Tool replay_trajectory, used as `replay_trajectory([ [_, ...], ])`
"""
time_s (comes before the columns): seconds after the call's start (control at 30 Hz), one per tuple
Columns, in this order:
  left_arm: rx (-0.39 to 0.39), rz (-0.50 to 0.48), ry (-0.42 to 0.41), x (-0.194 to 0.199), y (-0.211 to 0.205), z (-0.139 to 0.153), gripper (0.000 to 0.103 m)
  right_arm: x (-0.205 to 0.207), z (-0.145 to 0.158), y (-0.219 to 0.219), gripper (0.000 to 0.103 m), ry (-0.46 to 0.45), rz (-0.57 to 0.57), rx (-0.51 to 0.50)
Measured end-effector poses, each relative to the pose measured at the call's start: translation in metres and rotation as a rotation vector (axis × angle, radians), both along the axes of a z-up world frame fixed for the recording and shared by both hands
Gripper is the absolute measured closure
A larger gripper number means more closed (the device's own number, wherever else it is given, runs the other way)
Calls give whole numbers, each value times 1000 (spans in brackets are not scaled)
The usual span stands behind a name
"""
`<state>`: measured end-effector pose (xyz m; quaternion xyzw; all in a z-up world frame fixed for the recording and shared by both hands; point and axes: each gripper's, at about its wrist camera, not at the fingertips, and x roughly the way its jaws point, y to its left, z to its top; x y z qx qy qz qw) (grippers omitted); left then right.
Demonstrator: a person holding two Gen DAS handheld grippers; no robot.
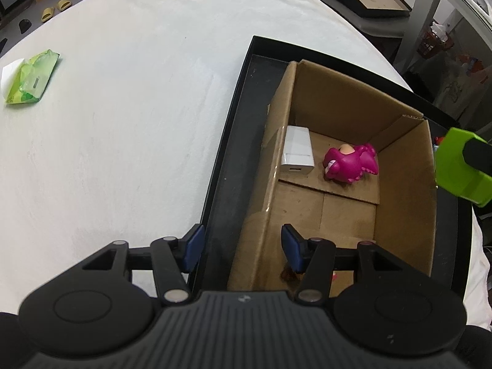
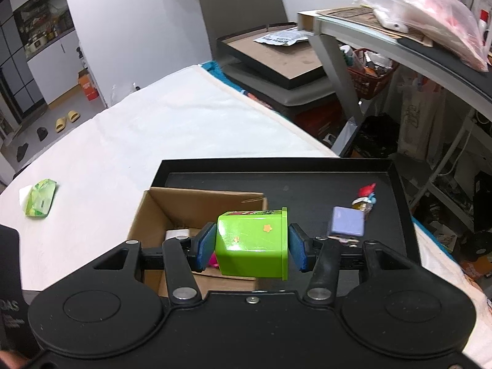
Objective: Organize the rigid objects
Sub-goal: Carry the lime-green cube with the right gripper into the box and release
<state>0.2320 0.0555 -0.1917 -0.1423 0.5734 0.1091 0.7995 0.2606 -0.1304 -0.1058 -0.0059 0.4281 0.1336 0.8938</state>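
Right hand-held gripper [image 2: 251, 247]: its blue pads are clamping a green container [image 2: 252, 243] by two opposite sides, hanging tilted above the near right part of the cardboard box [image 2: 160, 212].
Left hand-held gripper [image 1: 242, 247]: its fingers are standing wide apart with nothing between them, straddling the box's left wall near the front corner.
Cardboard box: it is sitting open-topped inside a black tray [image 2: 276, 166], close to the tray's left rim; a white block [image 1: 297, 150] is lying against its left wall, and a pink toy [image 1: 350, 163] is resting just beside that, mid-floor. The near half of the box floor is lying bare.
Black tray: to the right of the box, a lavender block [image 2: 347, 222] and a small red-topped figure [image 2: 366, 198] are sitting near the right rim.
Counter [image 1: 129, 117]: its white cover is stretching wide and bare left of the tray, with a green packet [image 1: 32, 77] lying well apart near the far left edge.
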Motion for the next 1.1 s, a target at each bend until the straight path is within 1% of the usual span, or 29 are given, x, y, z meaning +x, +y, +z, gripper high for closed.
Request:
replay_trajectory([
  [0.07,-7,-2,1,-2,1,-2,50,-1,-1,7,54,5,10,-4],
  [0.1,-15,3,0,-3,2,-4,53,-2,-2,10,54,9,16,-5],
  [0.17,-41,16,-11,-6,5,-5,57,-3,-3,17,54,18,29,-10],
  [0.23,-58,24,-16,-7,7,-7,70,-3,-6,24,54,24,43,-17],
  [0.3,-68,29,-16,-8,9,-8,75,-4,-8,30,54,33,51,-20],
  [0.5,-120,33,-31,-11,12,-9,83,-5,-16,43,54,65,62,-22],
  [0.6,-127,32,-36,-12,9,-9,84,-3,-21,47,54,93,63,-10],
  [0.93,-178,40,-37,-15,19,-12,84,4,-39,61,53,183,52,31],
  [1.1,-188,40,-38,-15,21,-13,83,8,-48,66,53,217,41,48],
])
